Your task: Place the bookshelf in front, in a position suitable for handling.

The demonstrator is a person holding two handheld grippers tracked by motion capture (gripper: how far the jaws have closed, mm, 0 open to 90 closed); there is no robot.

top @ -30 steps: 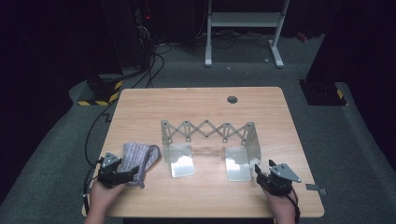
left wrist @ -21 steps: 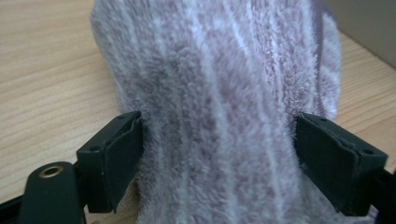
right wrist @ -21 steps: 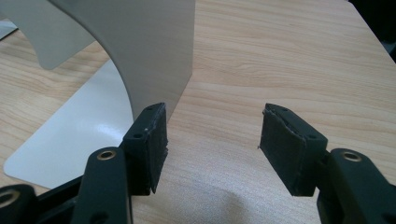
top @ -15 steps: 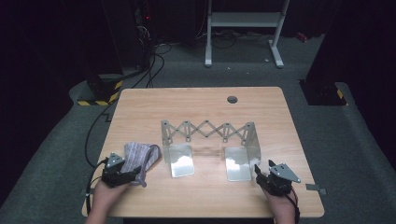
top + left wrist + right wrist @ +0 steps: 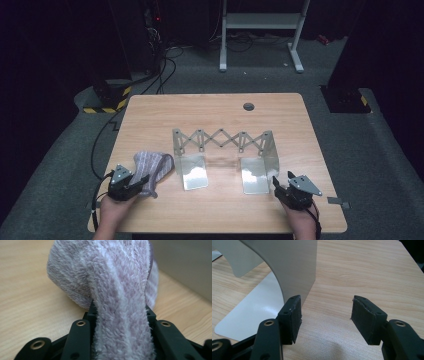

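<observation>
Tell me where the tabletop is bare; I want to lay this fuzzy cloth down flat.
The widest bare patch lies behind the metal rack, out to the far edge with its round hole. A narrower strip runs along the near edge between the left gripper and right gripper. It is crowded where the cloth meets the rack's left plate.

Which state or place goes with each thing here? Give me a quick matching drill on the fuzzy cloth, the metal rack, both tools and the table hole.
Things:
1. left tool
2. right tool
3. shiny metal expanding scissor-lattice rack
4. round dark cable hole in the light wooden table

States or places:
A. stands mid-table, its two flat feet toward the person
B. jaws apart, nothing between them
C. near the table's far edge
D. jaws just closing on the fluffy lilac striped cloth

Pairs: 1-D, 2-B, 3-A, 4-C
</observation>
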